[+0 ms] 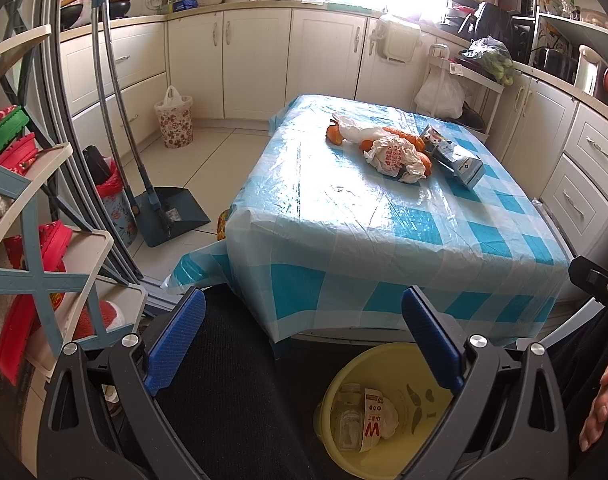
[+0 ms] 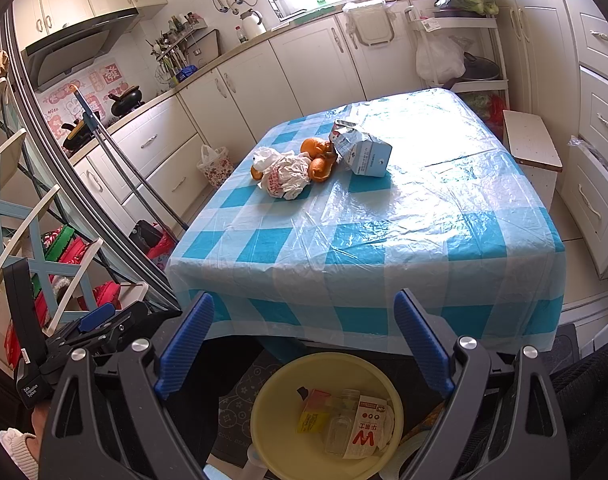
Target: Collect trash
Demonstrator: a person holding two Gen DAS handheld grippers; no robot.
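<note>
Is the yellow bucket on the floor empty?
No. The yellow bucket already holds a clear bottle and a red-and-white paper wrapper.

We list two matching hand-held tools: the left gripper (image 1: pixel 304 340) and the right gripper (image 2: pixel 304 344), each with a black, cut-out frame, round silver bolt heads at the pivots, and ribbed blue pads (image 1: pixel 175 340) lining the jaws. On the side of the left unit we see, from the right wrist view, a black block with small white lettering (image 2: pixel 29 390). We note dark clothing (image 1: pixel 231 392) and a cream knitted cuff (image 2: pixel 17 450) on the person.
</note>
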